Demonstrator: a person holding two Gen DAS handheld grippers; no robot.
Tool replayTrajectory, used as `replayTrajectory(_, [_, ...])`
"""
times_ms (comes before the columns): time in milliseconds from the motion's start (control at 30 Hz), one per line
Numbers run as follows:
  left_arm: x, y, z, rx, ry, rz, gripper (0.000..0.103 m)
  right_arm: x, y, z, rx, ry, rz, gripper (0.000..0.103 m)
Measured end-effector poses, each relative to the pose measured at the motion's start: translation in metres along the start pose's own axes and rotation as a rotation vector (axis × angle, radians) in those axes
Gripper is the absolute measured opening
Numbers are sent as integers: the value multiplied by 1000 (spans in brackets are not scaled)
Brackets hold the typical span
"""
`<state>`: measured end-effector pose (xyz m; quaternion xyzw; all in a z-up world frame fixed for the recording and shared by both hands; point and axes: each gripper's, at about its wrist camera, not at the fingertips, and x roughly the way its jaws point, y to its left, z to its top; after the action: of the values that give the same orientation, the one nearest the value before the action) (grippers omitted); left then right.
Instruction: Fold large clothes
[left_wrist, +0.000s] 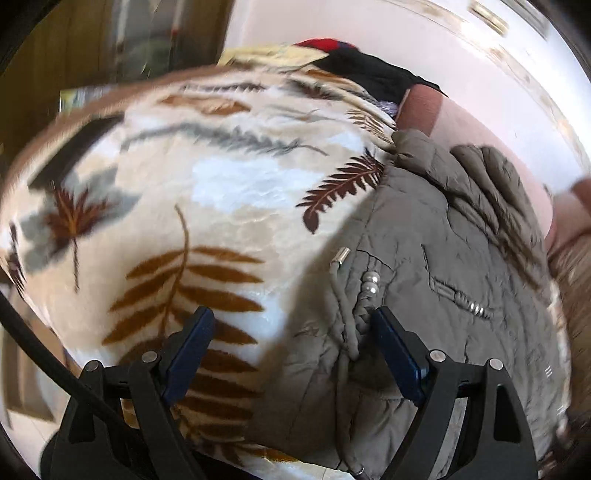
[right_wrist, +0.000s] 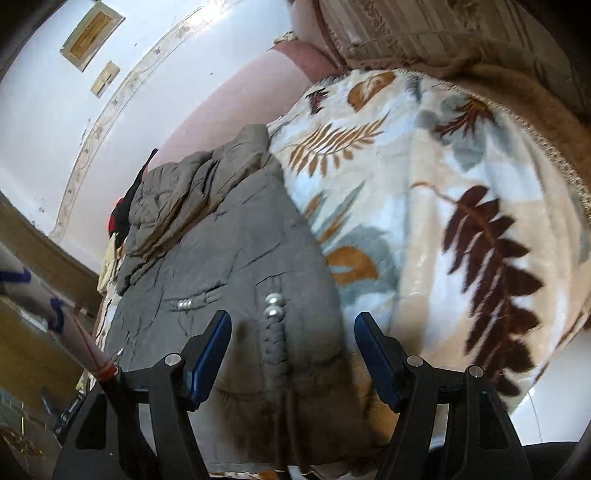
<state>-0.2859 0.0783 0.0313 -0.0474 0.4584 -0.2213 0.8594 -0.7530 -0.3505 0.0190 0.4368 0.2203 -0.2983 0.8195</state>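
Grey-brown and puffy, the padded coat (right_wrist: 221, 236) lies spread on the leaf-print blanket (right_wrist: 443, 206) that covers the bed. Our left gripper (left_wrist: 291, 354) hangs over the coat's edge, where coat meets blanket, with its jaws wide apart and nothing between them. Our right gripper (right_wrist: 291, 358) hovers over the near hem, just by the braided cord (right_wrist: 273, 343) with its two silver beads (right_wrist: 272, 305). It is let go too, holding nothing.

We think the fold has not started yet. If we pinch too low, we could grab the soft blanket along with the coat. If we catch only the cord, the coat may slip and bunch up. The thick coat could also spring back open.
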Motion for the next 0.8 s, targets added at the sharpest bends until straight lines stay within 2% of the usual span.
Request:
replayTrajectory(67, [2,2,-2,-17,10,-13,86,6,4,-3,-7,31,19,74])
replayTrajectory(333, [-7,-17,-33,26,28,-45,86,10,8,-33,-11,113,62,72])
replayTrajectory(433, [-13,-36,-53,95,35,-81,86,10,18,-52,-27,145,112,72])
replayTrajectory(500, [-16,-53,-66,163,39,-107,86,14,35,-64,-85,180,146,71])
replayTrajectory(567, [-20,-68,-72,242,11,-97,86,13,47,-69,-139,169,146,64])
replayTrajectory(600, [-22,-71,-73,262,-14,-83,86,9,51,-67,-158,129,138,59])
replayTrajectory(633, [-24,-72,-72,270,-33,-73,84,7,51,-65,-157,104,140,45])
replayTrajectory(667, [-26,-73,-72,279,-59,-59,81,4,50,-61,-157,71,129,40])
replayTrajectory(733, [-26,-76,-71,300,-84,-23,74,4,51,-59,-176,57,105,36])
replayTrajectory(800, [-21,-81,-73,325,-83,8,72,13,53,-63,-185,85,80,36])
